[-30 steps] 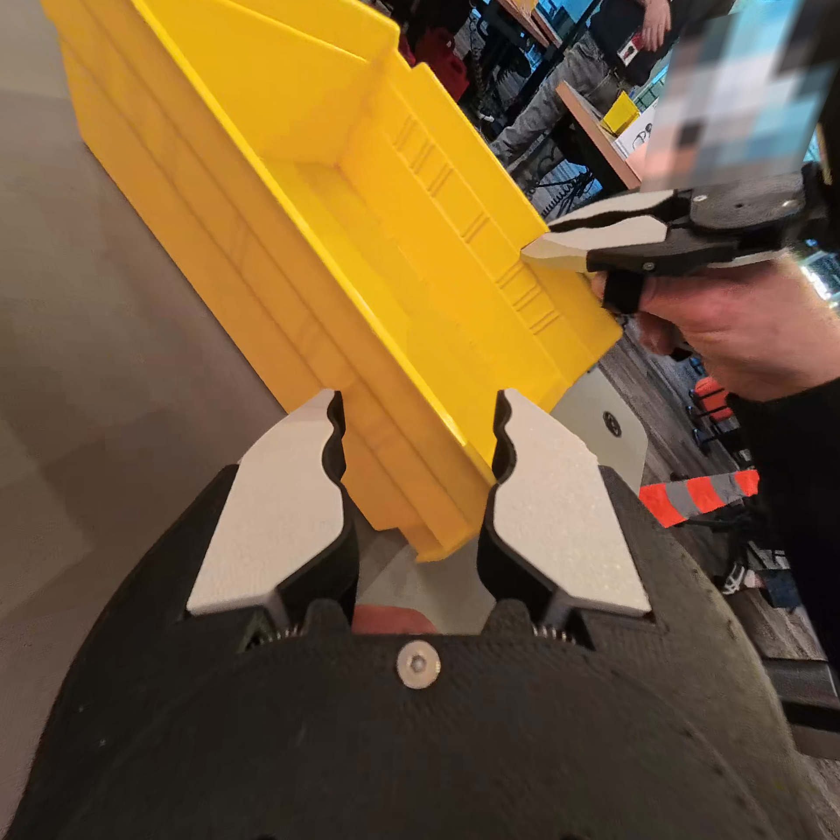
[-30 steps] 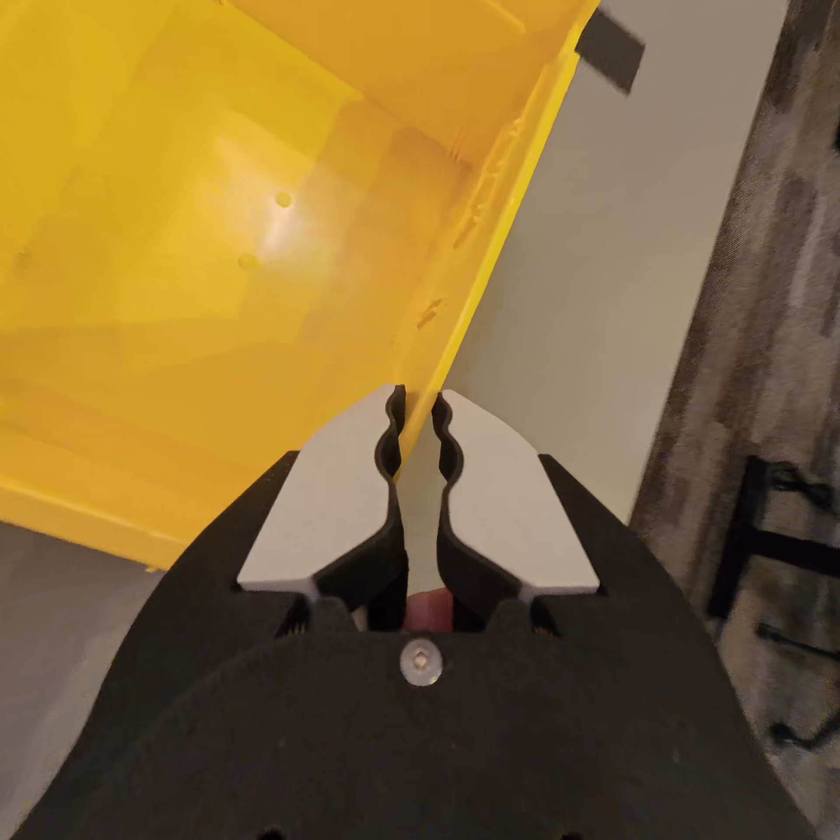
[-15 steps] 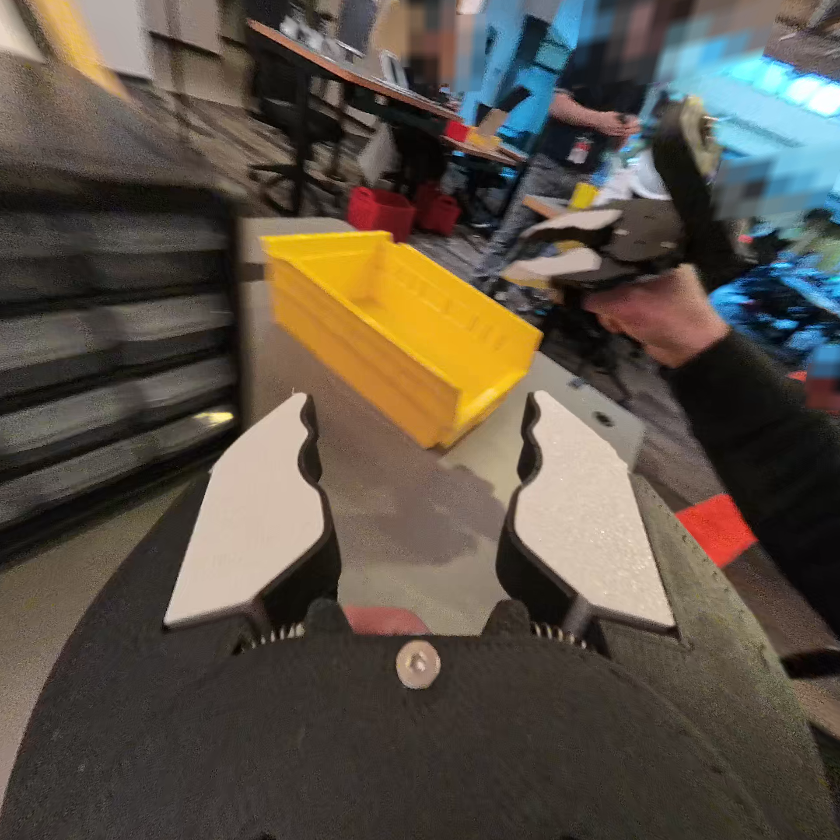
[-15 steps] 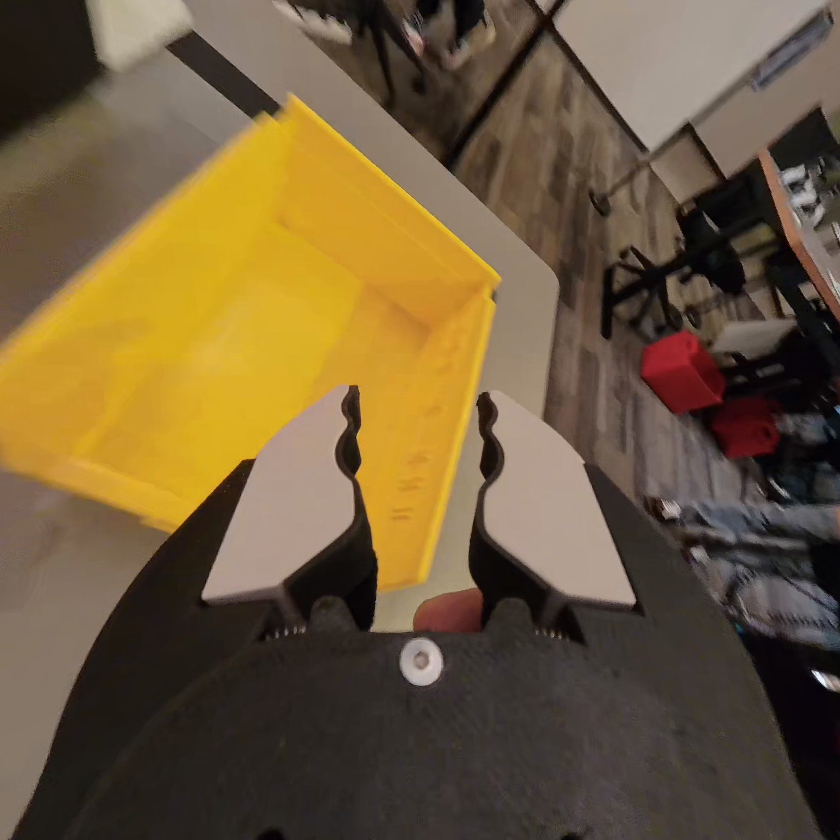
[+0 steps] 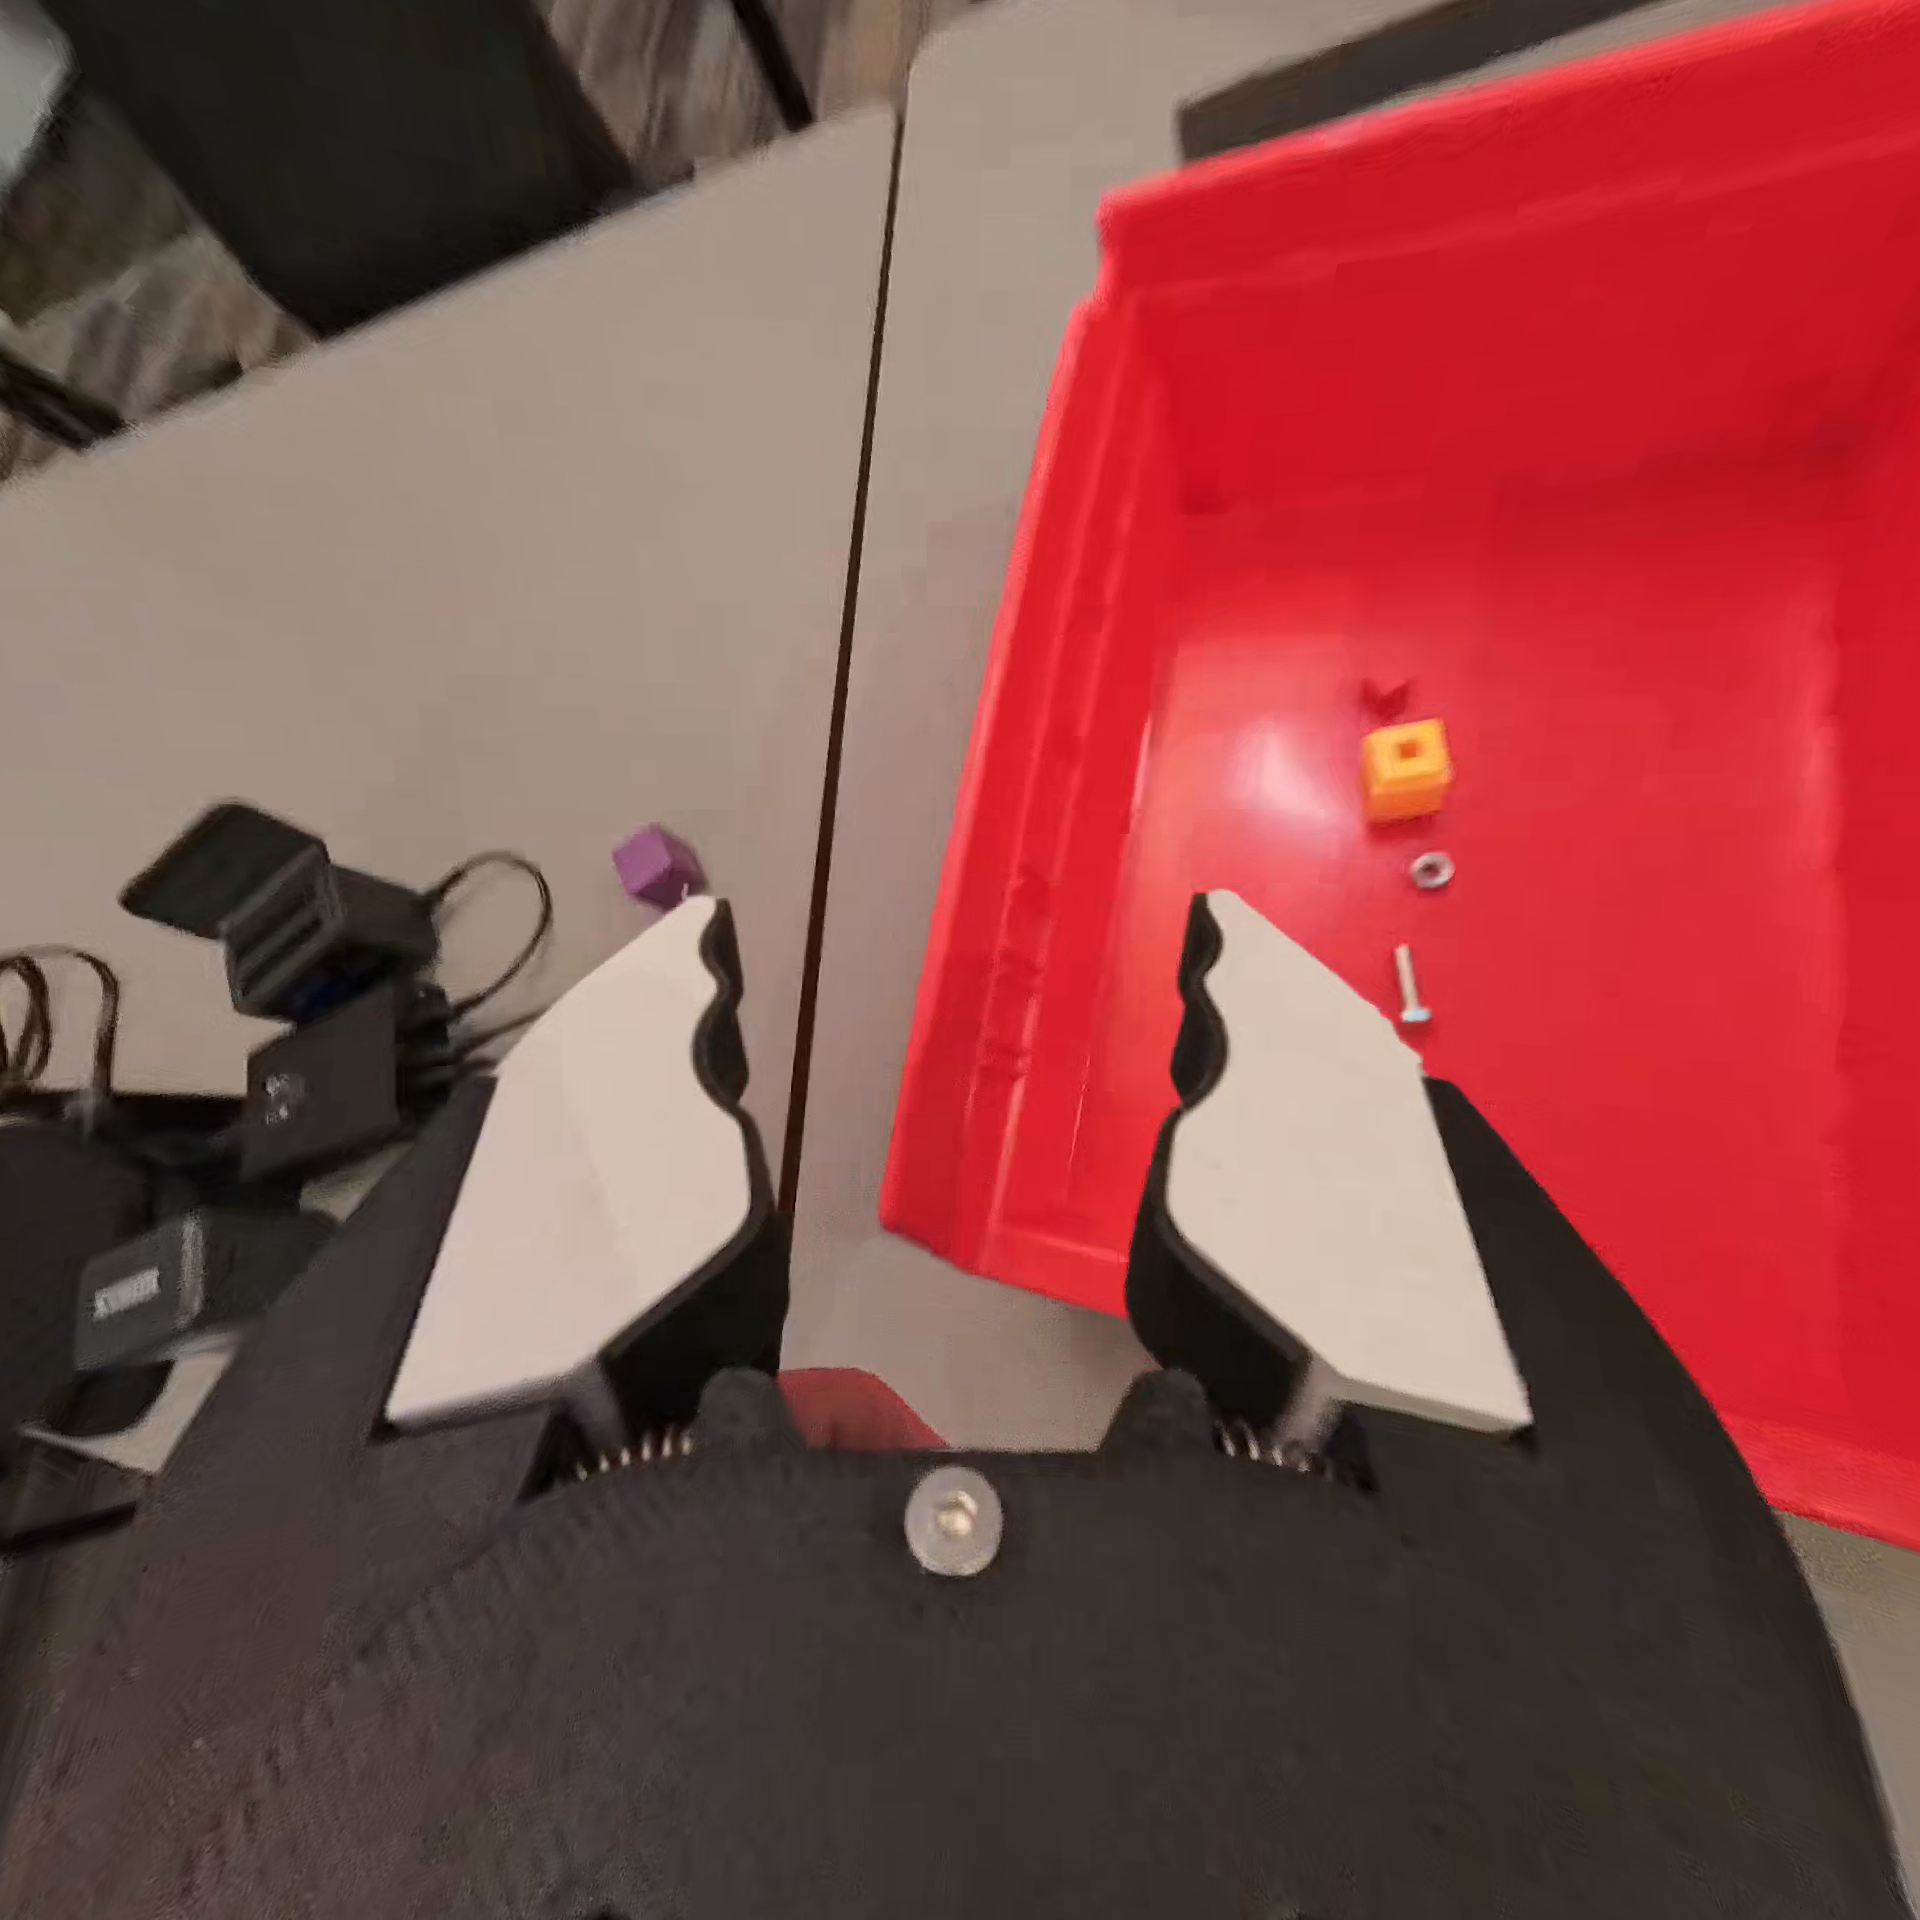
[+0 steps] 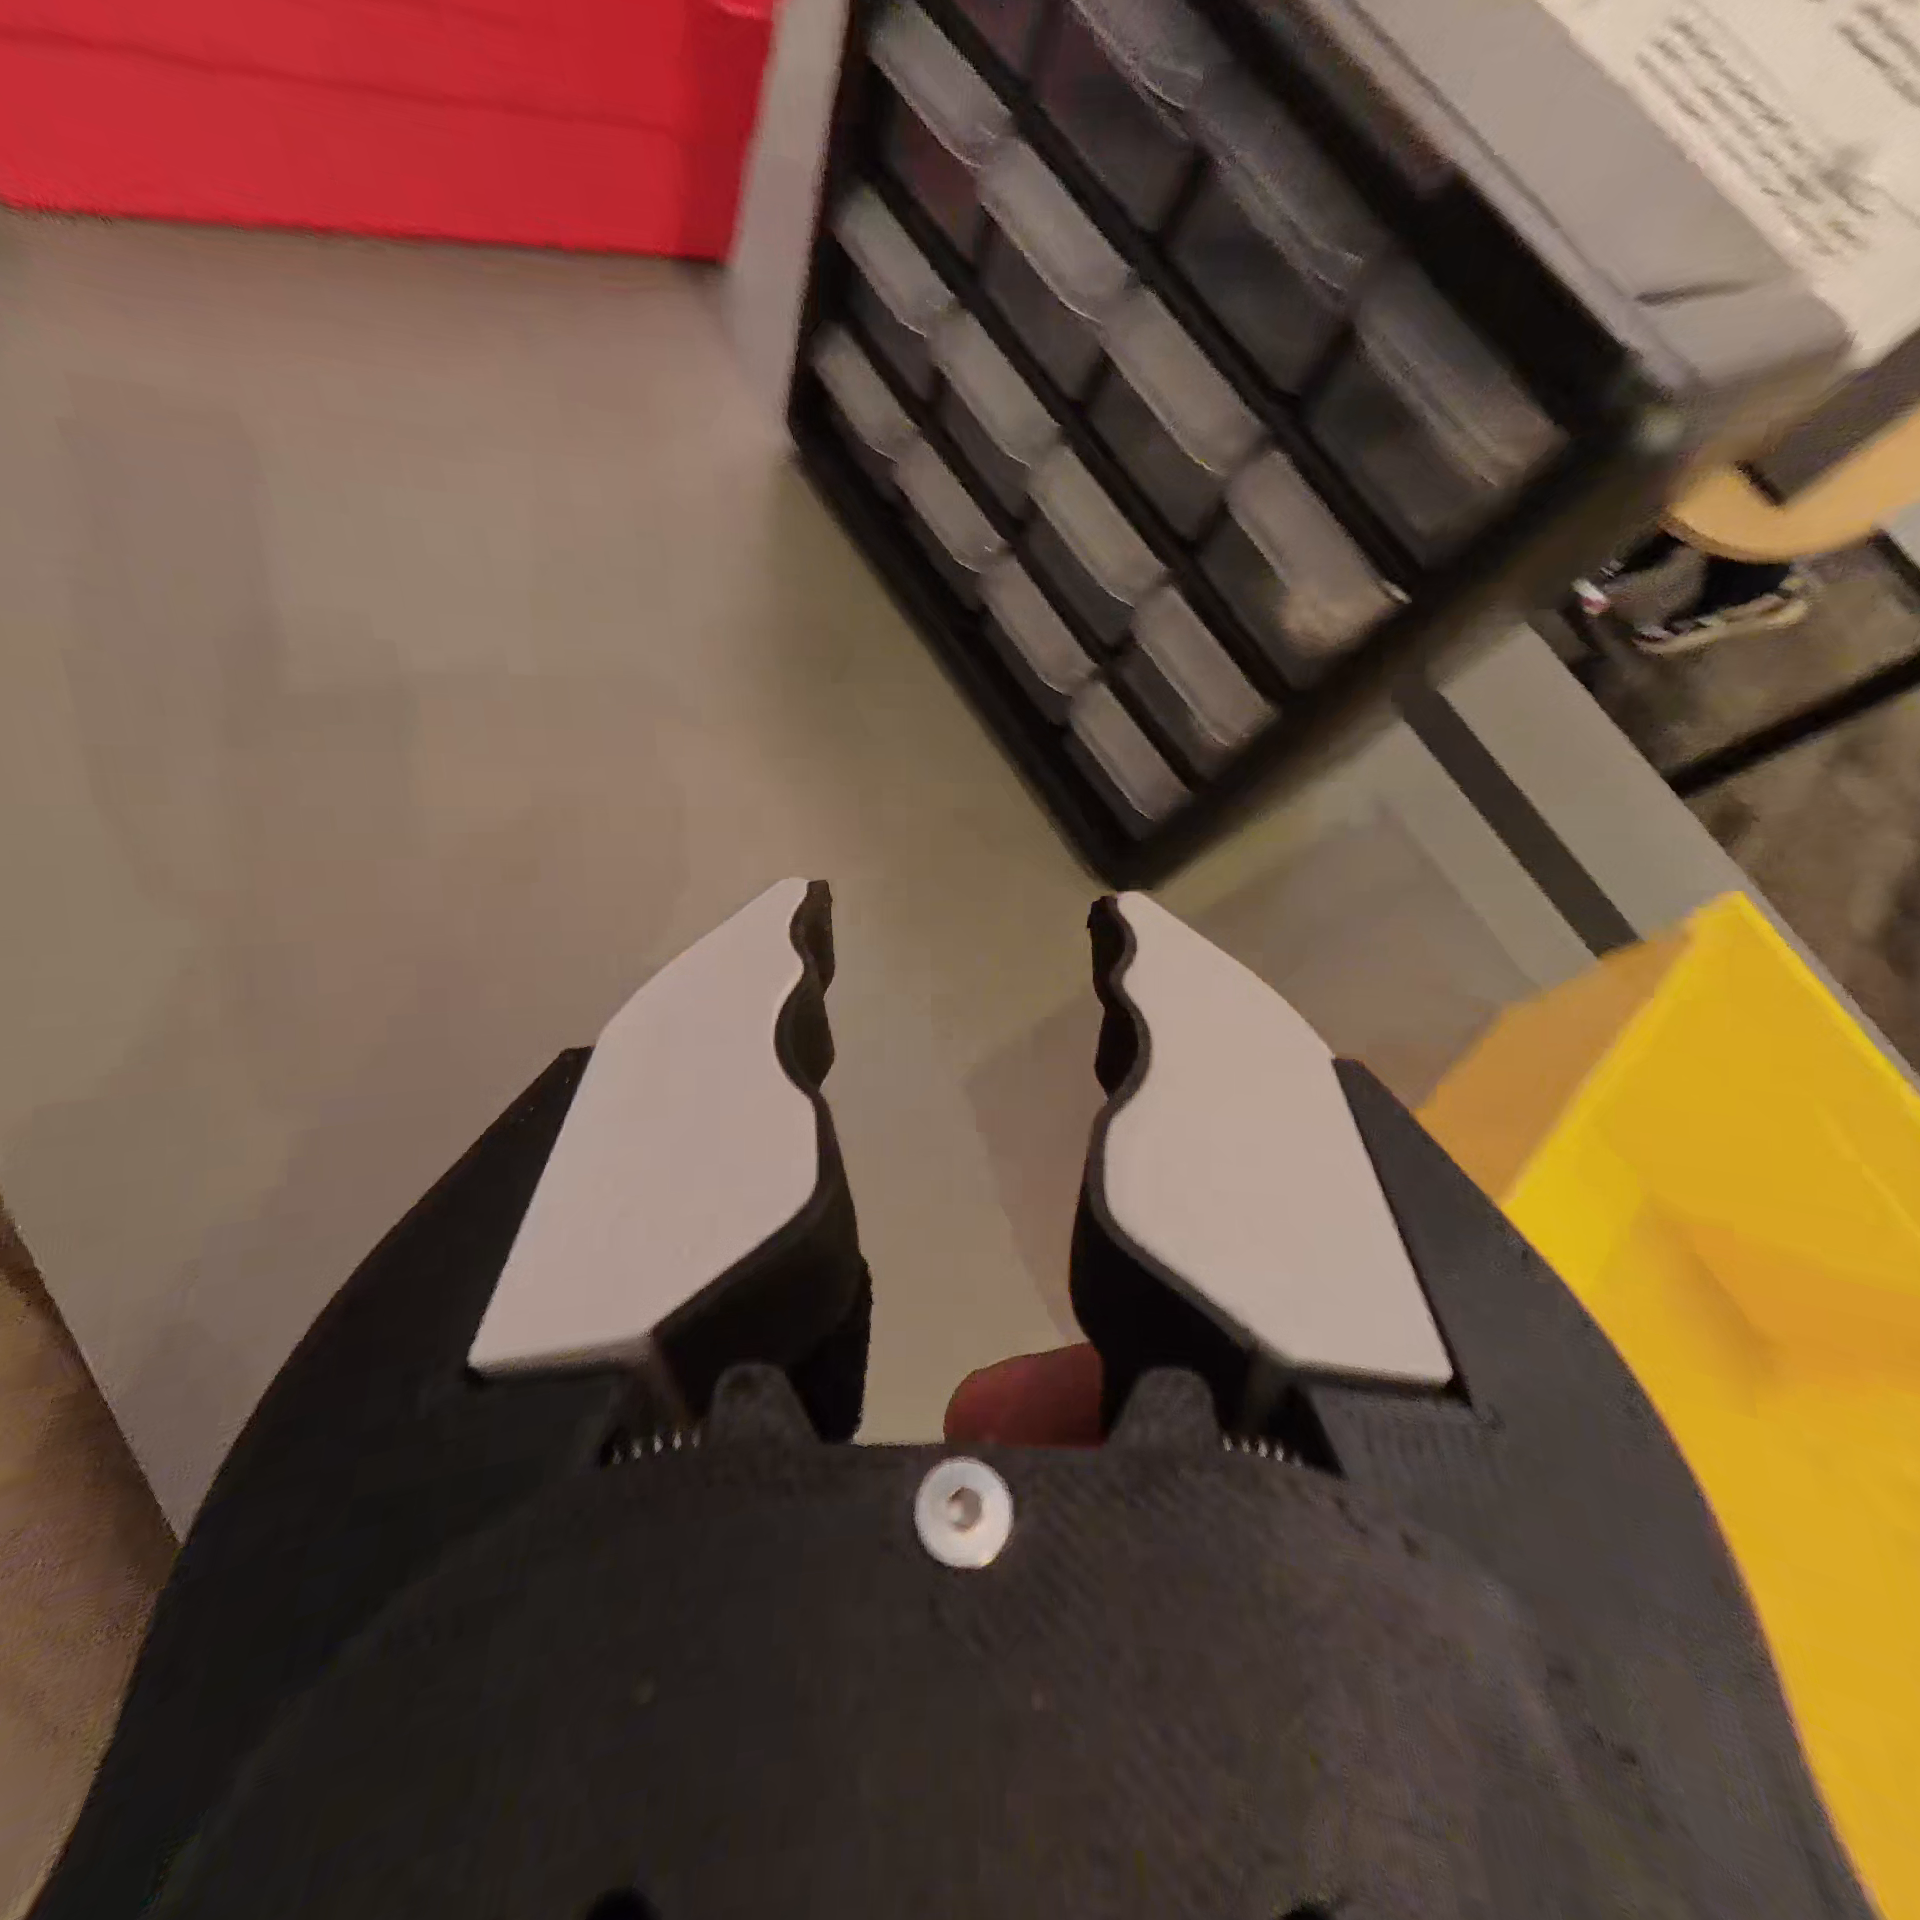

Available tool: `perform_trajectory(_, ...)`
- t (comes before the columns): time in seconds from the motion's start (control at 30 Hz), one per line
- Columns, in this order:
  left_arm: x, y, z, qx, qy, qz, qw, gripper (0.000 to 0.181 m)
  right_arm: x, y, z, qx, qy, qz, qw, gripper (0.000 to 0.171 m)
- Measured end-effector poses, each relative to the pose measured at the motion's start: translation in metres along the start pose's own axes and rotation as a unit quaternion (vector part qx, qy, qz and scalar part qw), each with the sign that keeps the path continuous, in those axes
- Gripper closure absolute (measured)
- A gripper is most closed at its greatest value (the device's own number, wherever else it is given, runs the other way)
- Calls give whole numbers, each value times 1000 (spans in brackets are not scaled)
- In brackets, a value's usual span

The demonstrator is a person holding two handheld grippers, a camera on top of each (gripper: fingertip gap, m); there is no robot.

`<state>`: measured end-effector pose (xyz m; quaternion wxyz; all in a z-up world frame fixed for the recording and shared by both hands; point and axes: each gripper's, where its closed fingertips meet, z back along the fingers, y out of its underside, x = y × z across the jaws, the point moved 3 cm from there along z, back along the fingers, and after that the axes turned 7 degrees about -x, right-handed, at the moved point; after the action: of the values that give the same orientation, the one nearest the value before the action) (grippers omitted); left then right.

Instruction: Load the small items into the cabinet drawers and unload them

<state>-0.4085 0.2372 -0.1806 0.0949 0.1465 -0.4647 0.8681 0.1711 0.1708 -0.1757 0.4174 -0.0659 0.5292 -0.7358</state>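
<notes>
A: Fingers (image 5: 582, 1143) of the left gripper (image 5: 956, 914) — spread wide, nothing between 'em. Wider than 1 s ago, when they straddled the corner of the yellow plastic bin.

B: And the right gripper (image 6: 961, 899)?

A: Also released, empty, w/ a clear gap. 1 s ago it was nearly clenched on the yellow bin's side wall; by 0.5 s ago it had let go.

B: What's under the left one now?

A: View swung away from the yellow bin. It's over the grey tabletop (image 5: 468, 520), at the left wall of an open red plastic bin (image 5: 1049, 831). On the bin floor: a small orange cube with a square hole (image 5: 1406, 767), a small metal nut (image 5: 1432, 871) just below it, and a small metal bolt (image 5: 1408, 987) near the right fingertip. None of these showed earlier.

B: Anything outside the red bin?

A: A small purple cube (image 5: 652, 864) on the table, just past the left fingertip. Black devices and cables (image 5: 281, 997) at far left.

B: Cabinet?

A: Right wrist view: the black cabinet w/ rows of clear plastic drawers (image 6: 1122, 416) ahead-right, drawers look shut, though blurry. Yellow bin (image 6: 1714, 1299) is now at the right edge, apart from the fingers. Red bin's side is top-left.
</notes>
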Motion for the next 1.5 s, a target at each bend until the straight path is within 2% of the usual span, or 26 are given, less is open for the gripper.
perform_trajectory(0.1,6,29,-19,51,2,-1,999,112,14,-6,-23,-5,-33,-7,999,124)
perform_trajectory(0.17,7,44,-32,64,6,-1,998,136,18,-8,-38,-6,-55,-18,998,126)
perform_trajectory(0.23,2,57,-44,81,30,29,996,151,20,-9,-52,-4,-74,-25,997,126)
perform_trajectory(0.37,-1,51,-51,65,38,75,994,158,15,-15,-78,-5,-101,-39,994,125)
perform_trajectory(0.47,-8,45,-57,46,51,149,986,169,19,-29,-89,-25,-124,-107,986,122)
perform_trajectory(0.53,-13,40,-60,38,51,147,987,173,33,-48,-91,-36,-162,-161,973,114)
perform_trajectory(0.63,-21,33,-64,25,45,132,990,173,66,-102,-87,-41,-261,-235,935,96)
perform_trajectory(0.8,-28,30,-66,17,44,139,989,173,128,-259,-34,-125,-429,-234,863,82)
perform_trajectory(0.9,-28,30,-65,14,48,151,987,174,148,-339,12,-182,-472,-196,840,77)
perform_trajectory(1.0,-28,29,-66,12,44,150,988,174,156,-378,54,-221,-491,-167,826,76)
perform_trajectory(1.1,-25,29,-68,8,41,157,987,175,155,-385,68,-226,-479,-180,829,81)
perform_trajectory(1.33,-24,30,-69,6,35,153,988,175,151,-386,78,-237,-472,-188,828,74)
perform_trajectory(1.43,-24,29,-69,3,37,158,987,175,144,-379,70,-234,-472,-211,823,72)
perform_trajectory(1.5,-24,29,-70,2,35,156,987,175,136,-360,45,-214,-456,-241,829,72)
